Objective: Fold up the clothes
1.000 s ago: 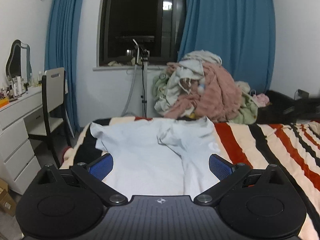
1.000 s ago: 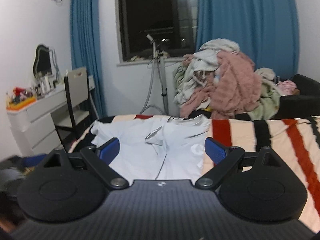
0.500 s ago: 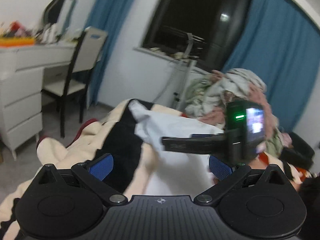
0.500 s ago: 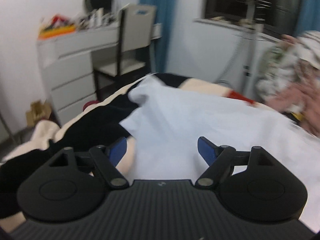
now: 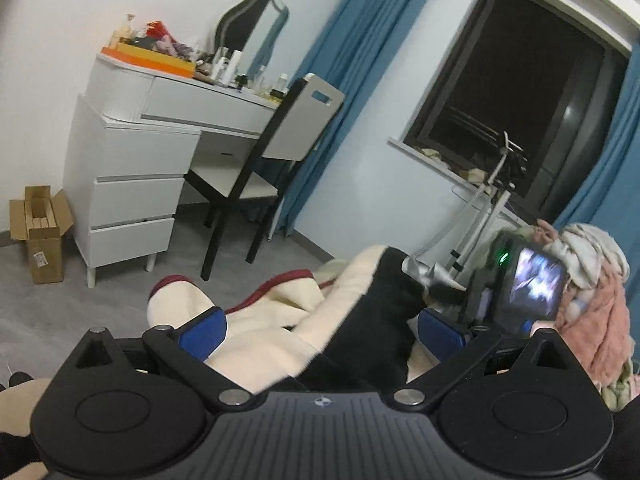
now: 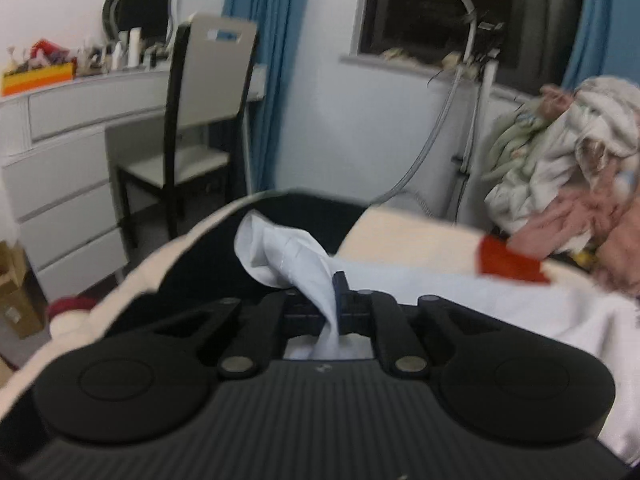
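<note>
pale blue shirt (image 6: 296, 264) lies on the striped bed (image 6: 408, 236), far-left sleeve pinched in the clenched right hand-held gripper (image 6: 334, 312). left hand-held gripper (image 5: 320, 328) is held released over the blanket. fabric judged light, limp, drapey; best taken at seams or corners.

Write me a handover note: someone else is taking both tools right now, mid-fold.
Right tool: shut on the sleeve of the pale shirt, near the bed's left edge.
Left tool: open, holding nothing, over the striped blanket; the right tool's screen shows just beyond it.
Shirt body lies spread on the blanket to the right. The unfolded laundry pile sits behind it.
Done: sleeve gripped. Left: probably carry the sleeve across the shirt, do the other side, then fold it up; no fold is visible yet.
</note>
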A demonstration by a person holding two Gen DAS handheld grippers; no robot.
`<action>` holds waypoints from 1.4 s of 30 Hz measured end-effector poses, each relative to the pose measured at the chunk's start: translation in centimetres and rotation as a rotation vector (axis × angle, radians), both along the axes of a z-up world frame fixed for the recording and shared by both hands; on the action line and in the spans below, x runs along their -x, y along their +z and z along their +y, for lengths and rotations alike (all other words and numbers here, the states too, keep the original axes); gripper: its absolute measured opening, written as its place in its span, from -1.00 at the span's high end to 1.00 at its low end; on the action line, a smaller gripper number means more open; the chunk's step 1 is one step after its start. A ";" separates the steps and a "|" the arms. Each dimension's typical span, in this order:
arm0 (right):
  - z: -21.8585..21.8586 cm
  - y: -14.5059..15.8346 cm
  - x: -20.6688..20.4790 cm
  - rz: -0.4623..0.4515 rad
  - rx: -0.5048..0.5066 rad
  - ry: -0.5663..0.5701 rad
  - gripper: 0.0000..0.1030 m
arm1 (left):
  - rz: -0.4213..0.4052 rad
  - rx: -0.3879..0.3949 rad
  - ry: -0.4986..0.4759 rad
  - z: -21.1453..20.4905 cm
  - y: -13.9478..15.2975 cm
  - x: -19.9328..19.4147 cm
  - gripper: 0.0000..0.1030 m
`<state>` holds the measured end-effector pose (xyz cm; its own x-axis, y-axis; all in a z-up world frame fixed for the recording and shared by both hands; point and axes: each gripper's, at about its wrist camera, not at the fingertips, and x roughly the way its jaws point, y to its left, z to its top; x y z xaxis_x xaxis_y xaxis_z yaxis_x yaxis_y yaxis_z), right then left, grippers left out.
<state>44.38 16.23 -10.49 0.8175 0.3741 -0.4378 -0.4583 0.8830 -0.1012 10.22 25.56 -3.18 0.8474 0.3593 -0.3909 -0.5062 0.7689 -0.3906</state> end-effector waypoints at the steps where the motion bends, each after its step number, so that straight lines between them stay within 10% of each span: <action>1: -1.0 1.0 0.4 -0.025 -0.021 -0.014 0.88 | 0.001 -0.018 -0.007 -0.5 0.1 0.1 -0.99; 10: -17.7 9.1 2.7 -0.189 -0.250 -0.214 0.88 | 0.010 -0.084 -0.153 -6.1 1.6 0.9 -0.99; 19: -34.2 2.7 0.3 -0.092 -0.284 -0.487 0.85 | 0.000 -0.173 -0.342 -13.0 1.0 1.4 -0.99; 23: -35.7 -1.8 -1.8 0.033 -0.269 -0.457 0.69 | 0.048 -0.219 -0.406 -15.5 -1.2 -1.0 -0.99; 27: -35.7 -1.7 -1.2 0.070 -0.285 -0.440 -0.84 | 0.114 -0.233 -0.445 -17.0 -3.2 -2.9 -0.99; 35: -35.2 1.3 2.2 0.034 -0.326 -0.429 -0.79 | 0.137 -0.262 -0.515 -19.0 -4.7 -3.5 -0.99; 42: -36.3 6.7 13.1 -0.025 -0.399 -0.428 -0.79 | 0.090 -0.262 -0.547 -19.5 -2.5 -0.6 -0.99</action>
<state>31.27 -20.12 -3.79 0.9404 0.1405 -0.3096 -0.0542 0.9610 0.2713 10.83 6.10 -5.68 0.9040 -0.0244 -0.4268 -0.0335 0.9912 -0.1278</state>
